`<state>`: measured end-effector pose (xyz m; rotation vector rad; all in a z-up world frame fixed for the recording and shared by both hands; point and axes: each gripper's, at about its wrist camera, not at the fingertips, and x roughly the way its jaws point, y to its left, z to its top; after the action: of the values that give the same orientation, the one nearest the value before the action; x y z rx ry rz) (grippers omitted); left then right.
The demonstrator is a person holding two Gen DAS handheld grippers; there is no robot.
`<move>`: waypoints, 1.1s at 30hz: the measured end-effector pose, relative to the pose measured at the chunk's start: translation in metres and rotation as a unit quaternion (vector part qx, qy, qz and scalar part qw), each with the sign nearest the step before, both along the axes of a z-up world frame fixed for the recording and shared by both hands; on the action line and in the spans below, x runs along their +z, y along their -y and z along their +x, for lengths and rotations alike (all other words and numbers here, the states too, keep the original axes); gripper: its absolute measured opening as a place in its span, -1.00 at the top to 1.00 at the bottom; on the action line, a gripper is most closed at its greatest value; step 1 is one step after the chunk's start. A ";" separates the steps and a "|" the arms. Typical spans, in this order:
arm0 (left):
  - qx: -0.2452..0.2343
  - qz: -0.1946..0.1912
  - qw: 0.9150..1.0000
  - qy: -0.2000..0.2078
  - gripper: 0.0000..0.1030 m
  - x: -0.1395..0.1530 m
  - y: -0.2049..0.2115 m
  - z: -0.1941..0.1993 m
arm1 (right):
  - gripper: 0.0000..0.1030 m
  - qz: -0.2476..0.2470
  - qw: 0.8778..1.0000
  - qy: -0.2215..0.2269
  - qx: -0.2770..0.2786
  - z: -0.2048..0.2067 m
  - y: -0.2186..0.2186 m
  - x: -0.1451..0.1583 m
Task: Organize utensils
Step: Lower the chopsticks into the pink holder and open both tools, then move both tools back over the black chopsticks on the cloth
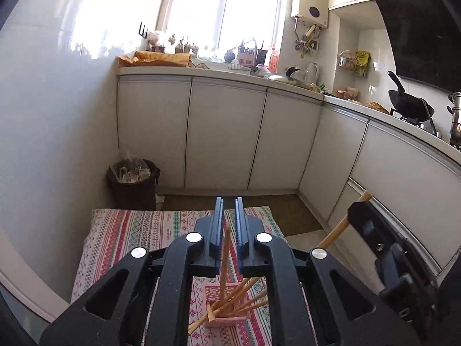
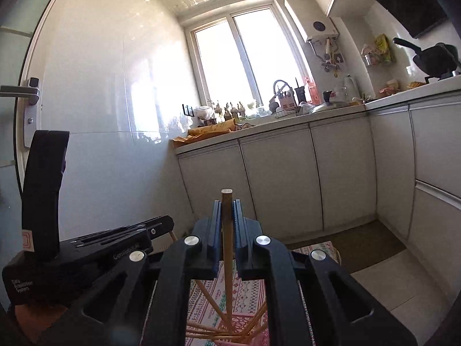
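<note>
A pink square holder [image 1: 227, 320] stands on a patterned cloth [image 1: 144, 230] with several wooden chopsticks leaning in it. One chopstick [image 1: 224, 259] stands upright out of the holder between the fingers of my left gripper [image 1: 229, 201]. It lies against the left pad with a gap to the right pad, so the gripper is open. My right gripper [image 2: 227, 201] is shut on another chopstick [image 2: 227, 219], whose lower end reaches down to the holder [image 2: 230, 331]. In the left wrist view the right gripper [image 1: 360, 206] shows at the right with that chopstick [image 1: 334, 233] through it.
White kitchen cabinets [image 1: 224, 135] run along the back and the right under a cluttered counter [image 1: 201, 70]. A dark waste bin [image 1: 134, 181] stands in the left corner. A black wok [image 1: 409, 103] sits on the stove. A door handle [image 2: 20, 89] is at the left.
</note>
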<state>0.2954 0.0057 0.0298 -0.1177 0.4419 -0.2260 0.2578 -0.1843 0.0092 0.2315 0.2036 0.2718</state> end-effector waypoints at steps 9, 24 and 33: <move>0.022 -0.010 1.000 0.009 0.44 0.012 -0.025 -0.035 | 0.77 0.007 0.998 -0.054 -0.029 -0.013 0.012 -0.013; 0.031 0.001 0.999 -0.018 0.01 0.002 -0.026 -0.099 | -0.02 -0.002 0.997 -0.055 -0.051 -0.083 0.013 0.010; 0.041 0.005 0.999 -0.021 -0.36 0.000 -0.030 -0.124 | -0.48 -0.016 0.994 -0.068 -0.089 -0.105 0.017 0.009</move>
<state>0.1712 0.0354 0.0302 -0.1312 0.4787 -0.1409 0.1528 -0.2009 0.0179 0.2355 0.3202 0.0764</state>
